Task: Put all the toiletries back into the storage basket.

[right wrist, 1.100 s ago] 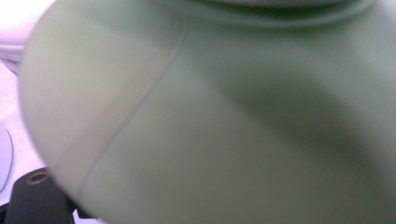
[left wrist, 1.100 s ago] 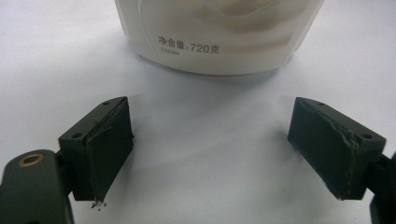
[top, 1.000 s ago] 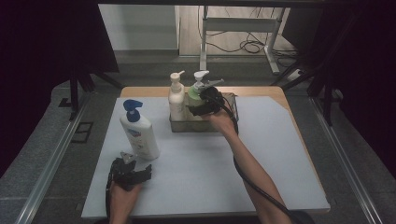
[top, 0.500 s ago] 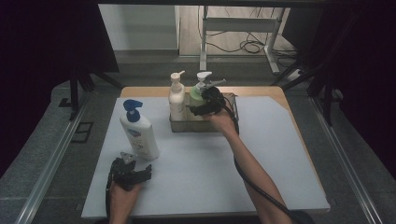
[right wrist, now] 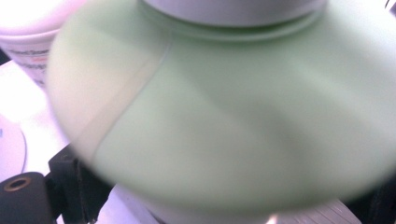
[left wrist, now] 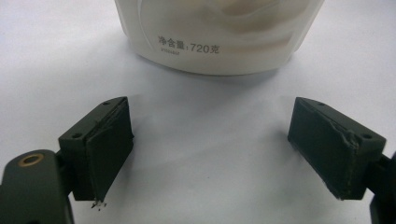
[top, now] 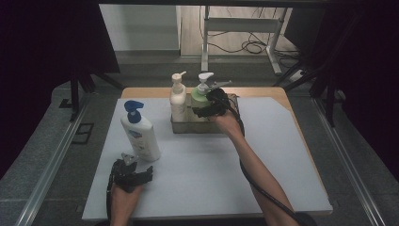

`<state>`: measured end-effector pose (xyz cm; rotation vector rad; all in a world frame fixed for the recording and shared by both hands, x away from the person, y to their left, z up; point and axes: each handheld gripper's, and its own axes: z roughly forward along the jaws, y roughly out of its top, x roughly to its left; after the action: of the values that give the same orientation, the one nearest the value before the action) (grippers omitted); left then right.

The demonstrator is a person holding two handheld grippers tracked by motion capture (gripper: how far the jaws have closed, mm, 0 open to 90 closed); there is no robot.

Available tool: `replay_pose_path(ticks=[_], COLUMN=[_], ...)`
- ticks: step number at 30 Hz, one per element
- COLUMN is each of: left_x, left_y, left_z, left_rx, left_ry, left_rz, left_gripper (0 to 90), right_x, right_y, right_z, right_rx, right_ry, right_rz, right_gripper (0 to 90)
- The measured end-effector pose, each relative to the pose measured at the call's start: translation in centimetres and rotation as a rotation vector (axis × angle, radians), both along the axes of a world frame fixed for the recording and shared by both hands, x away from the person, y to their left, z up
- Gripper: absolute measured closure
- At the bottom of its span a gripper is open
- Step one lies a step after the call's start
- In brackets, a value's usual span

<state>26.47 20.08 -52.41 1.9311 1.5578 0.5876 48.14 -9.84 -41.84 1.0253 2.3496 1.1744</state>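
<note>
A green pump bottle [top: 199, 97] stands in a low clear tray [top: 202, 126] at the back of the white mat, beside a cream pump bottle [top: 178, 98]. My right gripper [top: 207, 107] is shut on the green bottle from the right. In the right gripper view the green bottle [right wrist: 243, 126] sits blurred between the jaws of my right gripper [right wrist: 224, 191]. A white bottle with a blue pump [top: 139, 133] stands front left. Just before it on the mat, my left gripper [top: 134, 173] is open. The left gripper view has that gripper [left wrist: 212, 135] with nothing between its jaws and the white bottle's base [left wrist: 219, 37] ahead of it.
The white mat [top: 282, 155] covers most of a wooden table, with bare room at the middle and right. Beyond the table's back edge are a metal stand [top: 240, 28] and cables on the floor. Rails run along both sides.
</note>
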Motion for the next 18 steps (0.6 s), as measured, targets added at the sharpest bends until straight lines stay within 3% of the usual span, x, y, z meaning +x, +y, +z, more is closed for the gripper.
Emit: replay_pose_path(ticks=[15, 18], left_x=[0.0, 0.0], left_y=[0.0, 0.0], left_z=[0.0, 0.0], left_rx=[-0.002, -0.002], left_ry=[-0.001, -0.001], left_rz=[0.001, 0.0], left_gripper=[13.7, 13.7], right_x=[-1.8, -2.1], right_y=[-2.2, -2.7], right_z=[0.3, 0.2], right_rx=[0.002, -0.018], right_ry=[-0.004, -0.007], right_rz=[0.051, 0.058], right_gripper=[14.2, 22.1])
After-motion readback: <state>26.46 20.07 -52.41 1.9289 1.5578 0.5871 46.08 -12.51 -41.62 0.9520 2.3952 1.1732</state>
